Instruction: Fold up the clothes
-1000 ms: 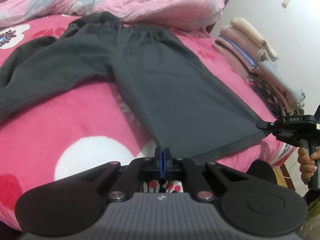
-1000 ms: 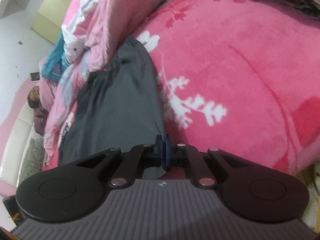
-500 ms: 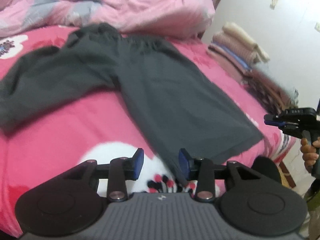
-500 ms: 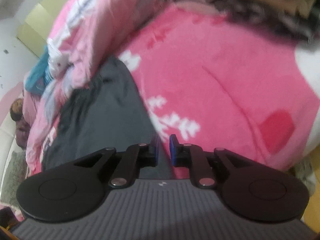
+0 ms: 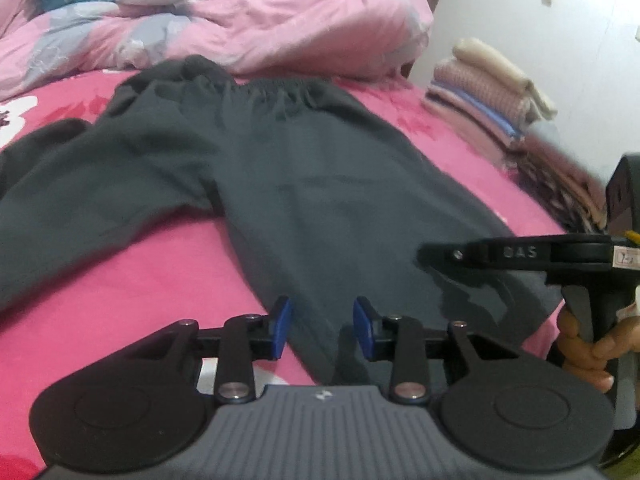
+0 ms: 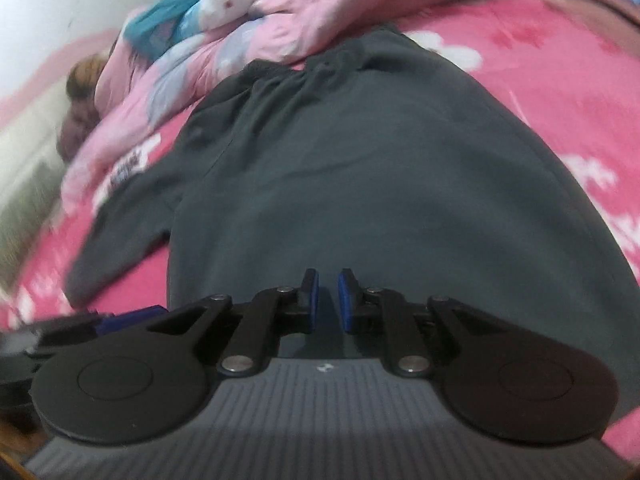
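Observation:
Dark grey trousers (image 5: 312, 184) lie spread flat on the pink bed, waistband at the far end, one leg toward me and the other stretched to the left. My left gripper (image 5: 320, 322) is open and empty, just above the near hem of the nearer leg. My right gripper (image 5: 424, 257) hovers over the right side of the same leg near its hem. In the right wrist view the right gripper (image 6: 325, 296) is slightly open and empty above the trousers (image 6: 360, 160).
A rumpled pink quilt (image 5: 224, 20) lies behind the waistband. A stack of folded towels and clothes (image 5: 492, 92) sits at the right by the white wall. The pink flowered bed cover (image 5: 132, 284) shows to the left of the nearer leg.
Both grippers opened, the left one wide, the right one only a little. The right gripper swung in from beyond the bed edge to over the trouser leg. The left moved slightly forward.

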